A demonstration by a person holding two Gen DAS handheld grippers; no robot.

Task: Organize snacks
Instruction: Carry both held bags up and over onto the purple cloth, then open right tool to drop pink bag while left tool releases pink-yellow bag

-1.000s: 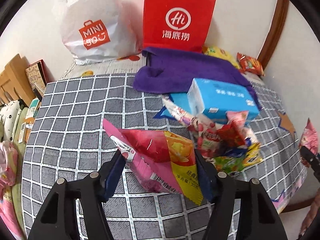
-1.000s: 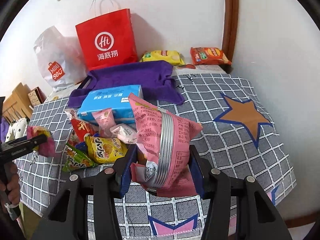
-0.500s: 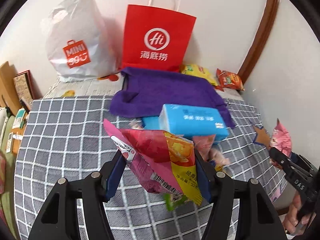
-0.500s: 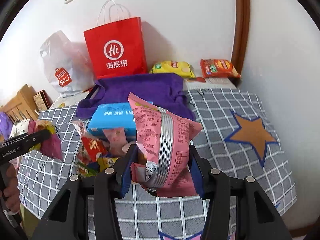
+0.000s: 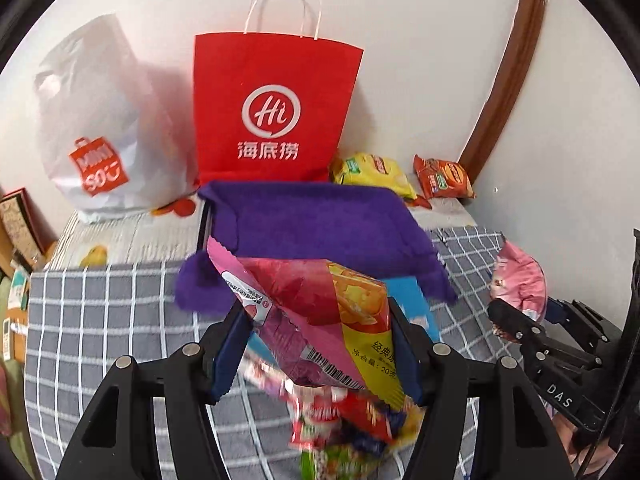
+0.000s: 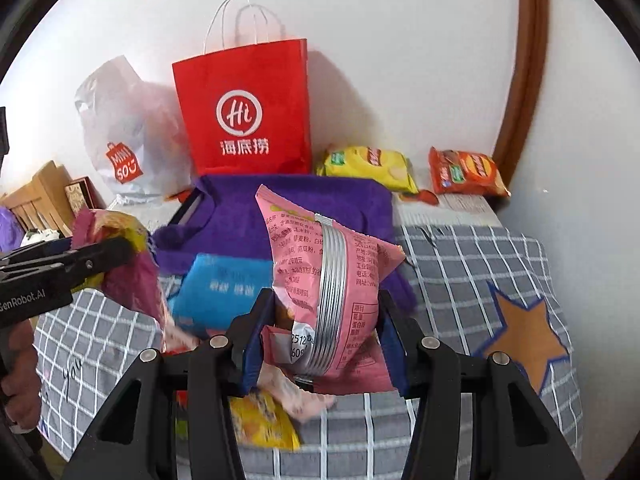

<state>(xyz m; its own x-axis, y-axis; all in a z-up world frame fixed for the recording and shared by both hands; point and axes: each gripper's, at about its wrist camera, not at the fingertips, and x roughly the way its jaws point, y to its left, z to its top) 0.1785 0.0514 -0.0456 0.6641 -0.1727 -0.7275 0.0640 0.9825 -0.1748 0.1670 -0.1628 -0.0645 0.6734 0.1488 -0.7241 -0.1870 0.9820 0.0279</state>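
Snack pile (image 5: 344,424) below left tool (image 5: 316,344) — blurred, perhaps wrappers.

The left tool (image 5: 320,344) is tilted downward, its blue-padded fingers (image 5: 228,356) clamped on a snack packet. The right tool (image 6: 320,344), beside it and equally tilted, is clamped on another. A hand (image 6: 18,376) grips the left tool's handle.

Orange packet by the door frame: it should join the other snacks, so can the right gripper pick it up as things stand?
Probably not yet: the right gripper is shut on a pink bag, so its fingers are full. The path to the orange packet looks clear.
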